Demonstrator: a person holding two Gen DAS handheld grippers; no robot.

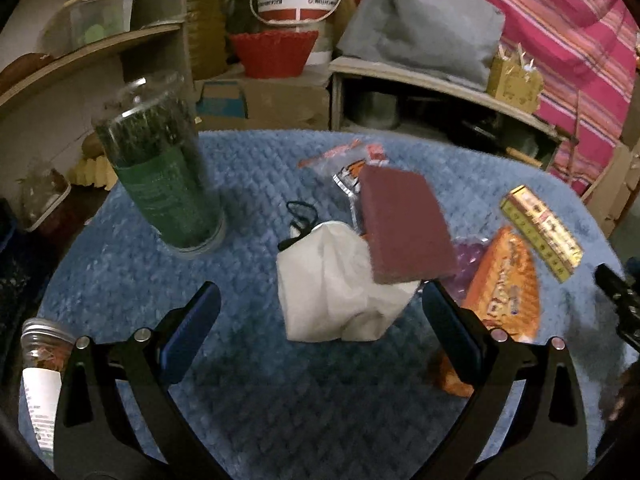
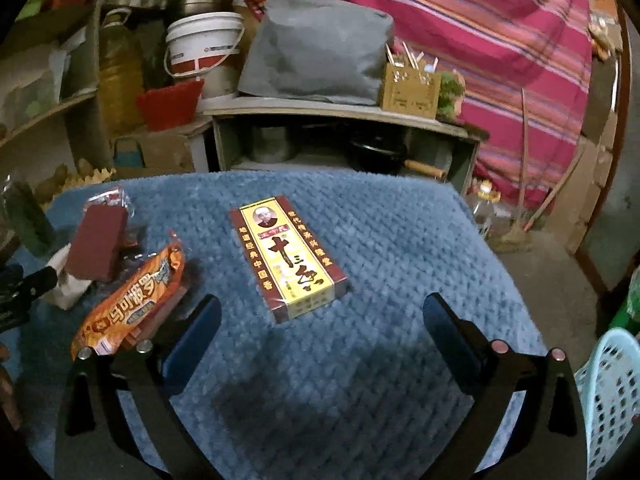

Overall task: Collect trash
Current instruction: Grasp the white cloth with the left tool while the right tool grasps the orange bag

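A crumpled white paper bag point(image 1: 332, 284) lies on the blue quilted cloth point(image 1: 248, 400) before the wide-open, empty left gripper point(image 1: 320, 312), a maroon sponge block point(image 1: 404, 224) overlapping it. The yellow-and-maroon flat box point(image 2: 290, 258) lies ahead of the equally spread, empty right gripper point(image 2: 320, 312), orange snack packet point(image 2: 132, 300) leftward.

Crumpled white paper bag point(image 1: 332, 284), near centre; maroon sponge point(image 1: 404, 224) tilted atop it. Orange snack wrapper point(image 2: 132, 300) just right. Yellow-maroon spice box point(image 2: 288, 256) flat, farther right. Clear wrapper point(image 1: 348, 164) behind.

Two near, overlapping wrist views
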